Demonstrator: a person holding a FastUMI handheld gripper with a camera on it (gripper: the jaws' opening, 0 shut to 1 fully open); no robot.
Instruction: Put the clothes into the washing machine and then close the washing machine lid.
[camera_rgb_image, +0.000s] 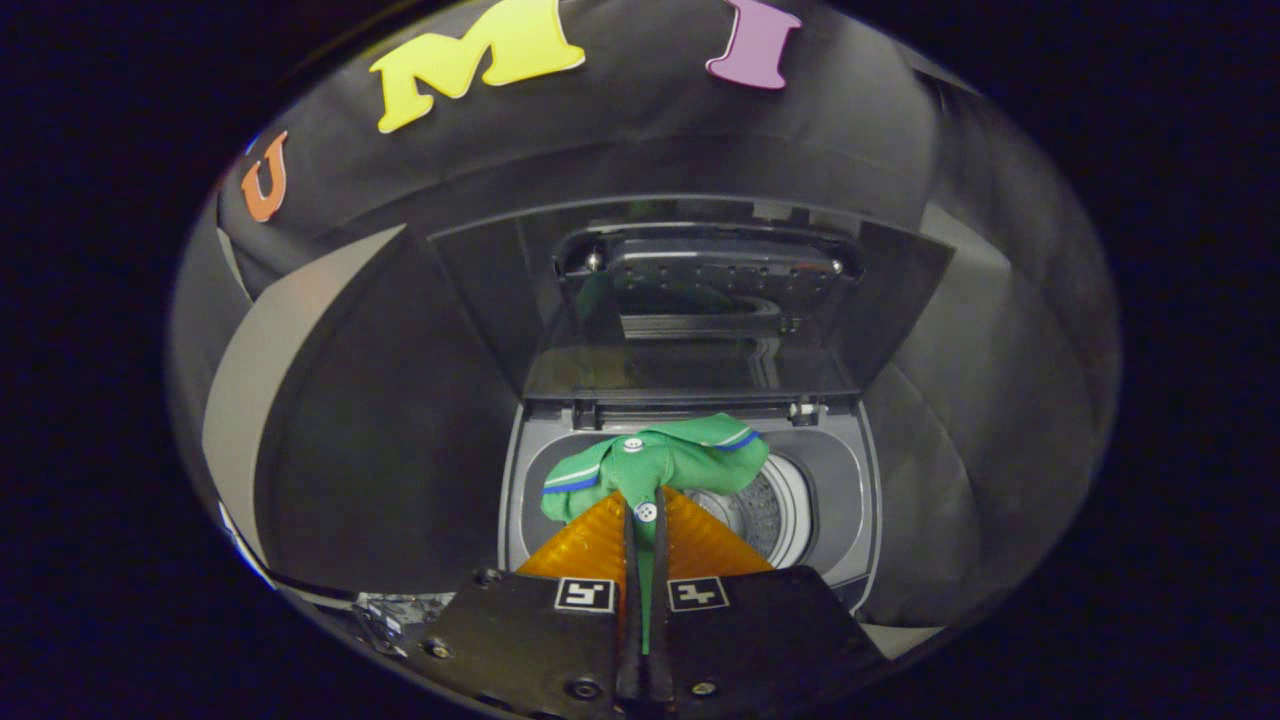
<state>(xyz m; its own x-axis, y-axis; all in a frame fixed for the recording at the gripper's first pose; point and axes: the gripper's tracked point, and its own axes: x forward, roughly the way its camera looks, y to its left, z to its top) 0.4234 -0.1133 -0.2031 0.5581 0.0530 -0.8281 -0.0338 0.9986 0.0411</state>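
Observation:
A green shirt (660, 465) with white buttons and a blue-and-white trimmed collar is bunched at my fingertips, and a strip of it runs back between my fingers. My gripper (645, 512) is shut on this shirt and holds it above the round drum opening (765, 510) of a grey top-loading washing machine (850, 480). The perforated steel drum shows to the right of the shirt. The machine's lid (700, 320) stands raised behind the opening, upright, with its glass panel facing me.
Dark panels flank the machine on the left (390, 430) and right (950, 450). A cable and a small cluttered patch (390, 610) lie at the lower left beside my gripper's body.

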